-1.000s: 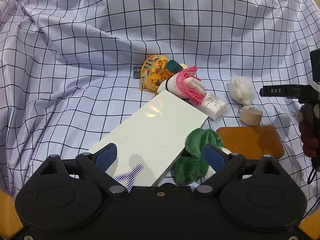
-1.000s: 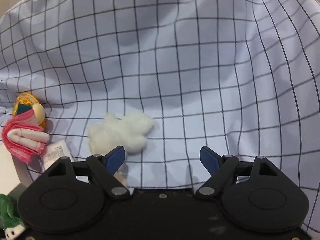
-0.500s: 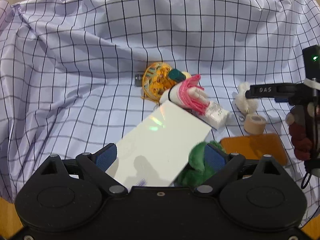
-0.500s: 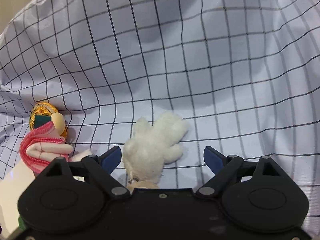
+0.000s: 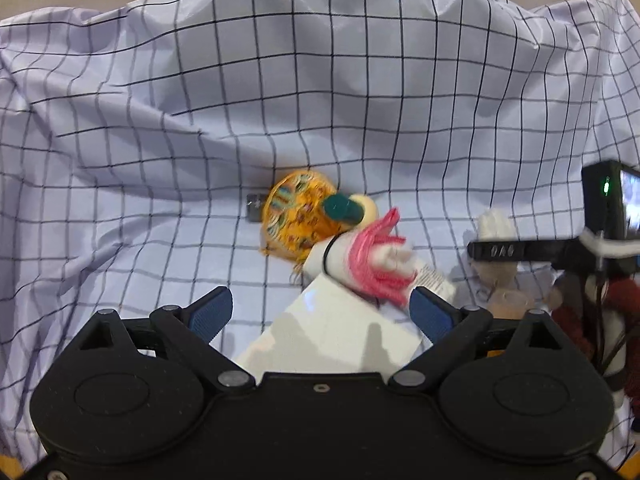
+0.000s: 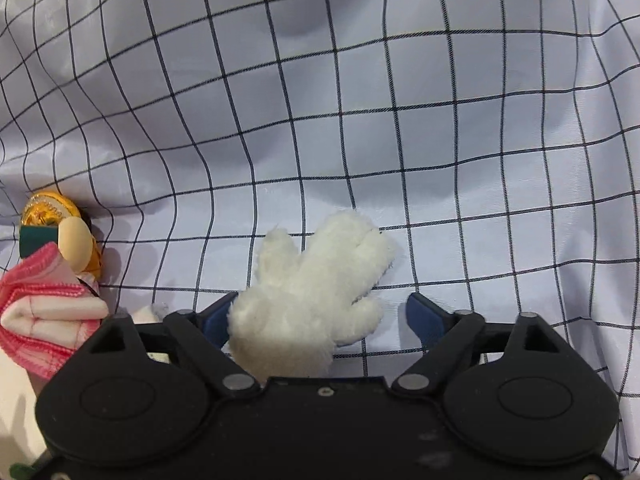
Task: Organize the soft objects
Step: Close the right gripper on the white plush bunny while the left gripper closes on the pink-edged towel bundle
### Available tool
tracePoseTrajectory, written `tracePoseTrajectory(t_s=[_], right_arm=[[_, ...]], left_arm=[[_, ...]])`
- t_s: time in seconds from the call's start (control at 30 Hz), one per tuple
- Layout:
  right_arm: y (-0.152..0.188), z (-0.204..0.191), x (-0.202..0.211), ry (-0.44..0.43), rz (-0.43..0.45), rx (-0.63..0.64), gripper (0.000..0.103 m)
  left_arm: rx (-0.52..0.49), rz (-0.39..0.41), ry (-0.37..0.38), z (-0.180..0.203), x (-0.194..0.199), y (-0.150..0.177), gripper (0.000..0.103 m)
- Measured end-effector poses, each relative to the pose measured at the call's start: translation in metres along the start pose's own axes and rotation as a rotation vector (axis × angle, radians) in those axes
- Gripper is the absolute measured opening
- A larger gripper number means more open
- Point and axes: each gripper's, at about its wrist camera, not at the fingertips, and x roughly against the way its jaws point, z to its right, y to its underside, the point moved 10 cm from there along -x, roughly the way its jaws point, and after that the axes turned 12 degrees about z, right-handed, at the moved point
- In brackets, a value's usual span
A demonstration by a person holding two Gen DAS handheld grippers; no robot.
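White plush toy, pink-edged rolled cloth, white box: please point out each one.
white plush toy (image 6: pixel 308 300), right wrist view, middle of body.
pink-edged rolled cloth (image 5: pixel 376 266), left wrist view, pink fringe.
white box (image 5: pixel 332 332), left wrist view, top face.

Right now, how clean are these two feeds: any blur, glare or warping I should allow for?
Left wrist view: pink cloth and the right edge smeared by motion blur, faint glare on the white box. Right wrist view: white plush fairly sharp. Both views: fisheye bends the grid cloth lines.
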Motion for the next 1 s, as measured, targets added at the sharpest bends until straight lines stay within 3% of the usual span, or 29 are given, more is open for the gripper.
tracePoseTrajectory(t_s=[0.03,0.17,0.63,1.0], right_arm=[[0.001,-0.001,-0.001,-0.008,-0.007,0.001,0.070],[0.005,-0.003,-0.005,-0.035,-0.019,-0.005,0.064],[-0.002,0.022,0.008,-0.025,0.016,-0.038,0.064],[0.000,0.030,0.015,-0.037,0.026,-0.048,0.064]], left_arm=[[0.004,-0.001,0.010,0.001,-0.004,-0.002,0.096],[0.003,-0.012,0.031,0.005,-0.021,-0.009,0.096],[0.050,-0.130,0.077,0.005,-0.081,-0.007,0.096],[0.043,-0.186,0.110,0.016,-0.103,0.003,0.096]])
